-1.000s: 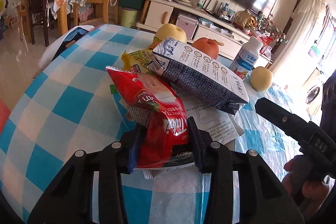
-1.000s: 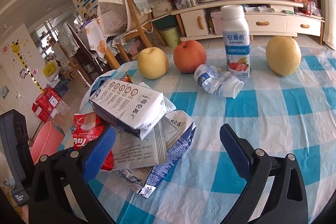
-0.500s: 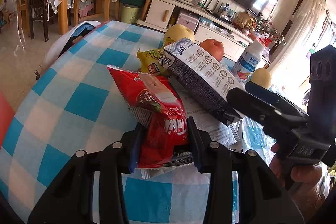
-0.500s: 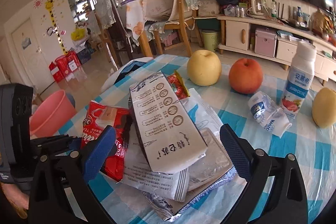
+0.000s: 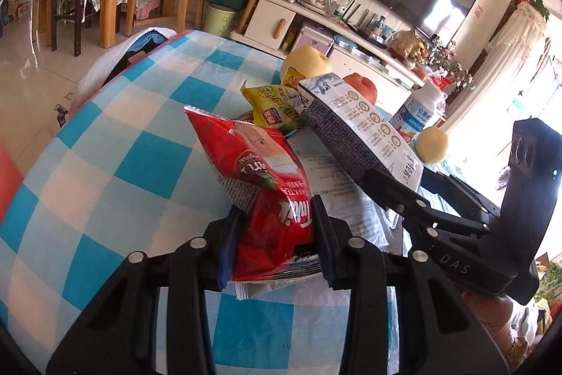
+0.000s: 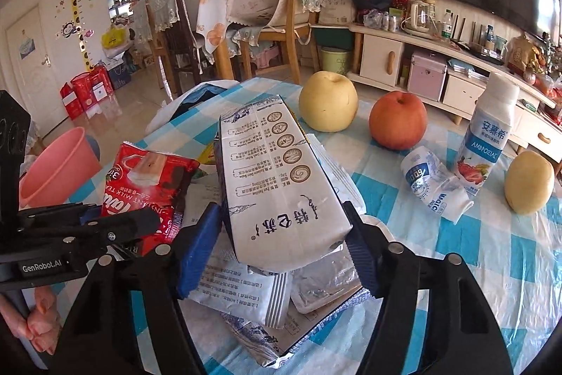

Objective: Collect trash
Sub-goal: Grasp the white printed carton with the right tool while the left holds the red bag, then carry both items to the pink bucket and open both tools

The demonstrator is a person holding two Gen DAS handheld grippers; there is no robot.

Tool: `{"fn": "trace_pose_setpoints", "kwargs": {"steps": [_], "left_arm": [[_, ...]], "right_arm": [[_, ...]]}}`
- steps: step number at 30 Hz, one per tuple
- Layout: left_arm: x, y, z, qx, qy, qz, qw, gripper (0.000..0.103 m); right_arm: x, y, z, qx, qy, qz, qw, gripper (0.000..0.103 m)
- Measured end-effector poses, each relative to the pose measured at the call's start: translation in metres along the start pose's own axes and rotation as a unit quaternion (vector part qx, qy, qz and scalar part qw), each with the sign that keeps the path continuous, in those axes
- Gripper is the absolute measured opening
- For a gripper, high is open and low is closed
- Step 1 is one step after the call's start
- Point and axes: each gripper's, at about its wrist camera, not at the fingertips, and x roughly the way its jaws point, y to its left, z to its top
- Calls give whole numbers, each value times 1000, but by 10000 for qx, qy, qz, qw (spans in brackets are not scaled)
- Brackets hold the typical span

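Left wrist view: left gripper (image 5: 277, 234) clamps the lower end of a red milk-tea packet (image 5: 260, 178), both pads pressed against its sides. Packet rises toward 12 o'clock over the blue-and-white checked tablecloth (image 5: 116, 164). At 1 o'clock, a grey-white carton (image 5: 358, 129) lies tilted on a heap of printed wrappers (image 5: 337, 185); a yellow snack bag (image 5: 277, 108) sits behind it at 12 o'clock. Right gripper (image 5: 404, 188) enters from 3 o'clock, fingers at the carton's near end.

Right wrist view: right gripper (image 6: 284, 245) has its blue pads on either side of the carton (image 6: 281, 178), close against its two flanks; firm contact cannot be told. Carton rests on the wrappers (image 6: 246, 294). Red packet (image 6: 151, 185) at 9 o'clock, held by the left gripper (image 6: 116, 224). Beyond, from 12 to 3 o'clock: yellow pear (image 6: 328, 104), red apple (image 6: 398, 120), crushed small bottle (image 6: 435, 187), upright yogurt bottle (image 6: 488, 136), second pear (image 6: 528, 181). Pink bucket (image 6: 56, 164) off the table at 9 o'clock.
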Motion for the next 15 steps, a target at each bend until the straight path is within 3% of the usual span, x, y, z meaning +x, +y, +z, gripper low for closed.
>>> {"fn": "trace_pose_setpoints", "kwargs": {"steps": [15], "left_arm": [[-30,10,8,-159,-415,-364,9983,38]], "right_arm": [[-44,23,-1,65,-353,-418,9985,68]]}}
